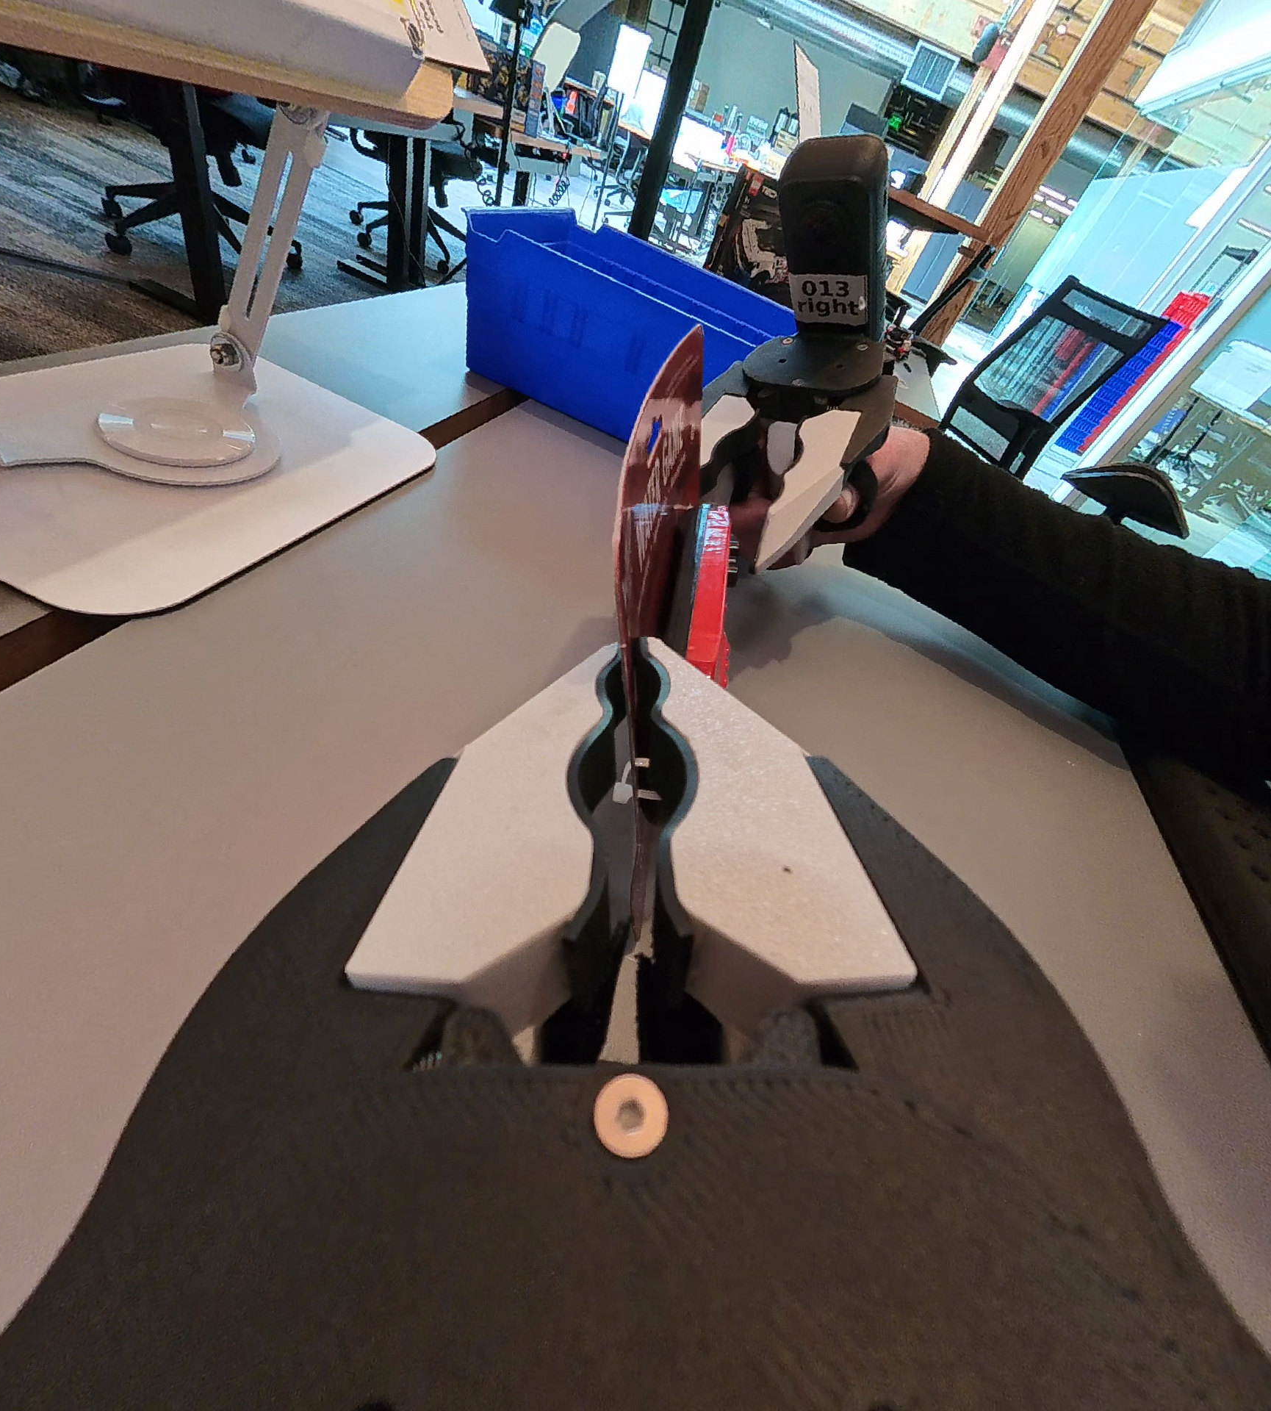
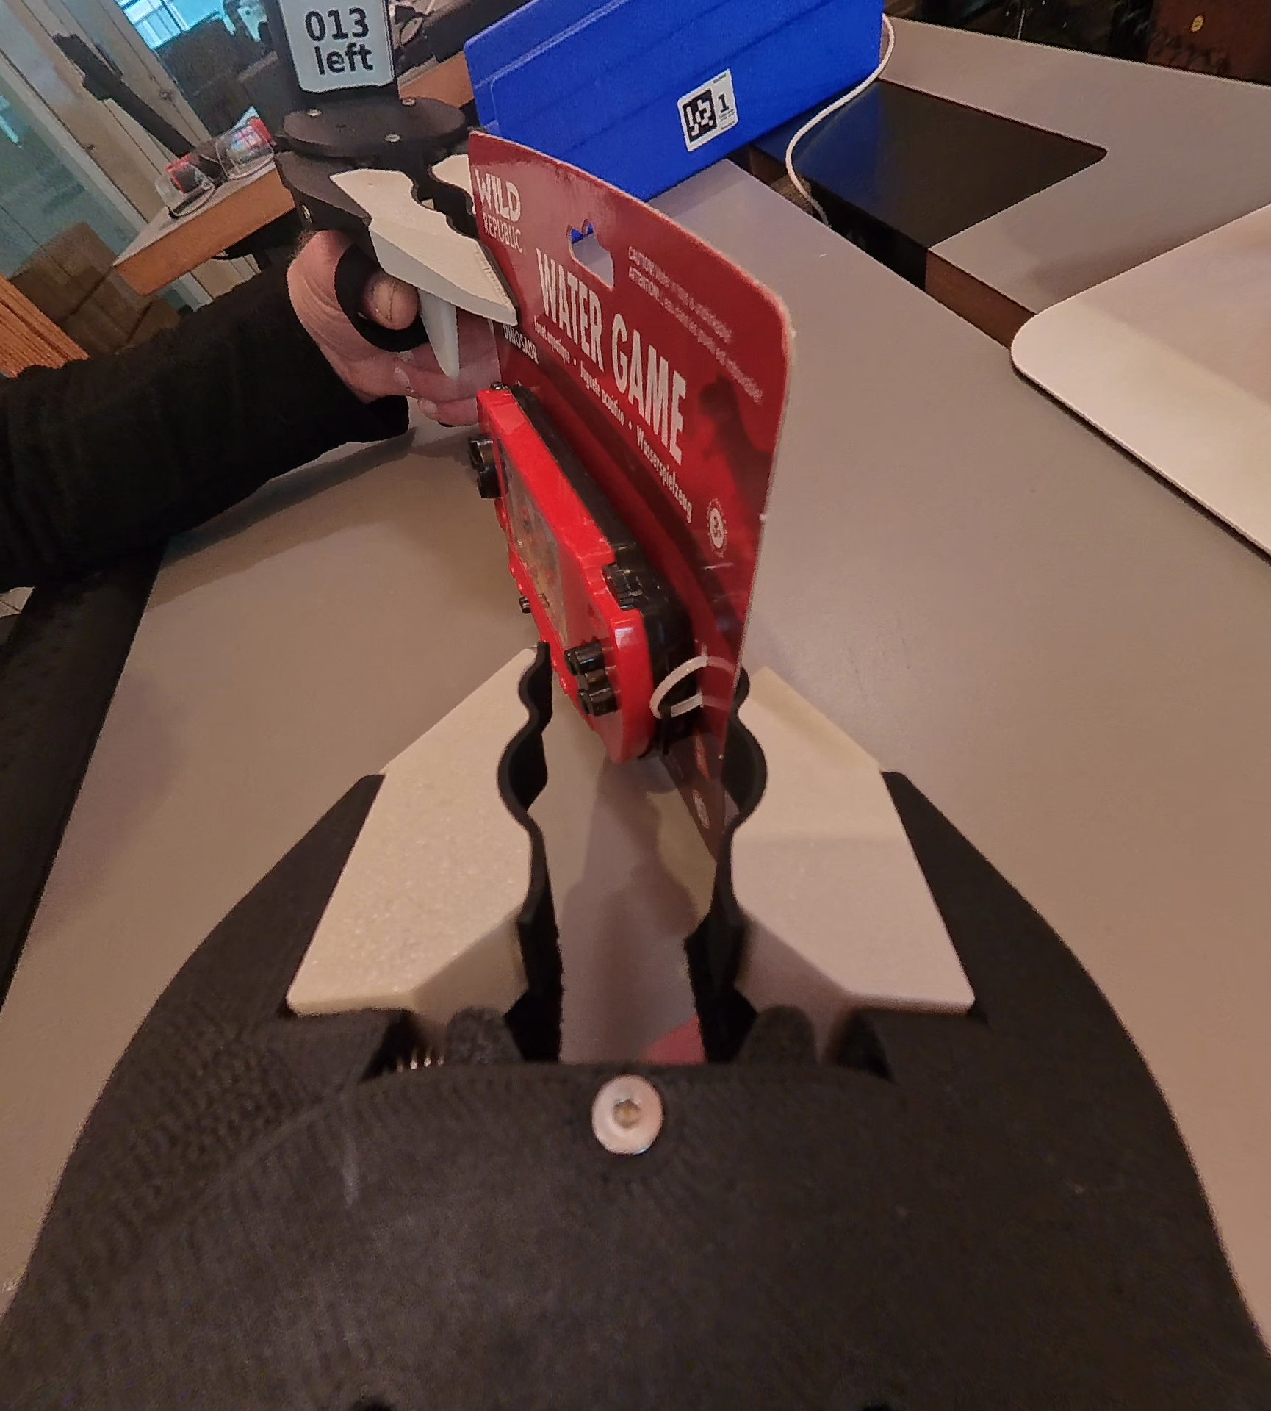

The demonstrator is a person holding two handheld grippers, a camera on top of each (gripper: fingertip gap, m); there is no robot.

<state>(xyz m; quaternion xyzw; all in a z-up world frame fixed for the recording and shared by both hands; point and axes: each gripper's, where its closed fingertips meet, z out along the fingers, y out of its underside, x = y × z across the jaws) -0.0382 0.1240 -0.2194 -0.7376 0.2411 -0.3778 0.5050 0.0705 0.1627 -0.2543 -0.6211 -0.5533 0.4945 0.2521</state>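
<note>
A red backing card (image 1: 655,473) with a red handheld water toy (image 1: 709,603) tied to it stands on edge above the grey table (image 1: 312,687). My left gripper (image 1: 636,649) is shut on the card's near edge. My right gripper (image 1: 739,527) sits at the far end, held by a hand in a black sleeve. In the right wrist view my right gripper (image 2: 640,672) has its jaws part closed around the lower end of the toy (image 2: 579,550) and card (image 2: 655,366). My left gripper (image 2: 487,290) pinches the card's upper far edge.
A blue plastic bin (image 1: 579,321) stands at the back of the table. A white stand with a flat base (image 1: 159,489) is on the left, under a raised wooden board. A black perforated mat (image 1: 1266,878) lies at the table's right edge. A black chair (image 1: 1052,359) stands beyond.
</note>
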